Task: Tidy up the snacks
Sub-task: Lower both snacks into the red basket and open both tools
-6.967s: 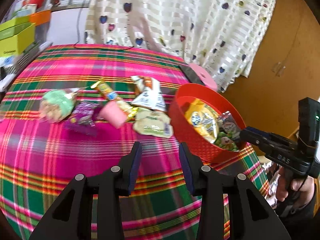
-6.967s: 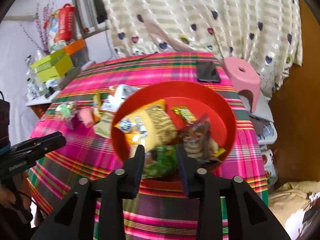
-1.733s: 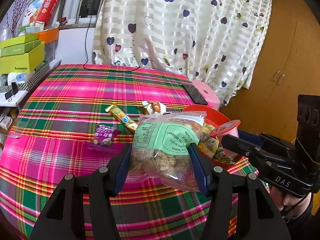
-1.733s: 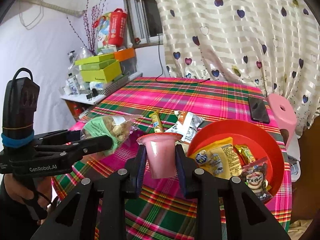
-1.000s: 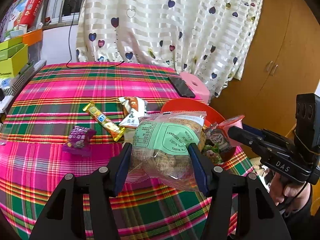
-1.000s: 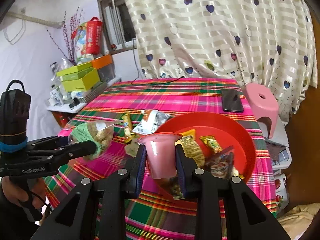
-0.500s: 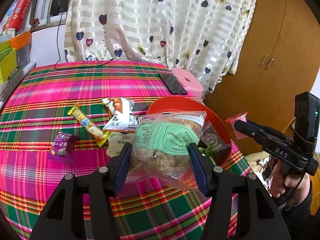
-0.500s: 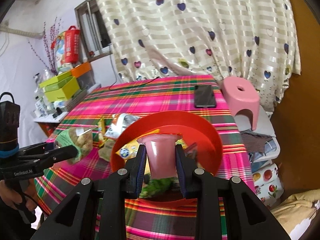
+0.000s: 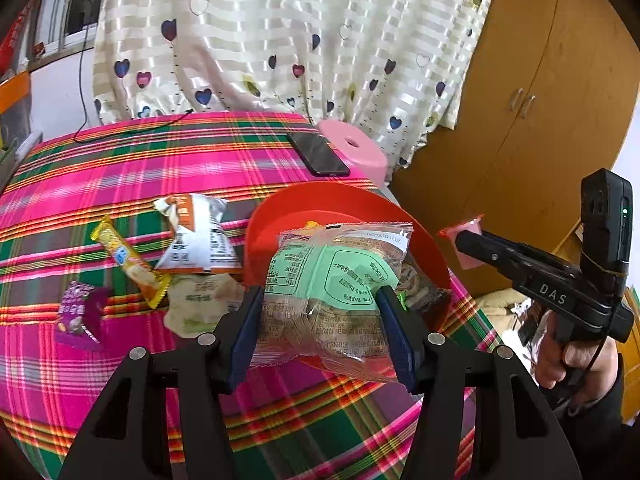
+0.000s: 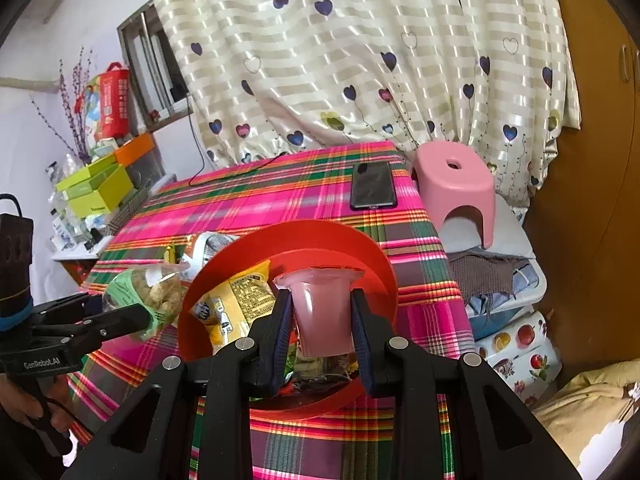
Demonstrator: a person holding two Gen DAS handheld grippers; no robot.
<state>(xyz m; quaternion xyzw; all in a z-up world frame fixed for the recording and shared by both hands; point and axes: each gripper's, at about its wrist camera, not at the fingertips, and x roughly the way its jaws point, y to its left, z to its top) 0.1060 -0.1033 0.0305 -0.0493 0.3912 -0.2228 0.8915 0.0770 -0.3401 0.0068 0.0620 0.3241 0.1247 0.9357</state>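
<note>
My left gripper (image 9: 320,336) is shut on a clear biscuit bag with a green label (image 9: 340,292), held in the air in front of the red bowl (image 9: 264,236). My right gripper (image 10: 322,330) is shut on a pink jelly cup (image 10: 320,316), upright above the red bowl (image 10: 380,276), which holds a yellow packet (image 10: 236,296) and other wrapped snacks. In the left wrist view the right gripper (image 9: 464,240) hangs with the pink cup (image 9: 464,230) just right of the bowl's rim. On the plaid cloth lie a white-orange packet (image 9: 196,236), a yellow bar (image 9: 124,260), a purple packet (image 9: 76,312) and a pale green packet (image 9: 200,304).
A black phone (image 9: 320,154) lies at the table's far edge next to a pink stool (image 10: 456,184). A black cable (image 9: 132,128) runs along the back. Green boxes (image 10: 96,188) stand on a shelf to the left, a wooden wardrobe (image 9: 540,100) to the right.
Both grippers have carried their snacks to the right toward the red bowl. The pink cup now hangs over the bowl, and the biscuit bag sits closer in front of it.
</note>
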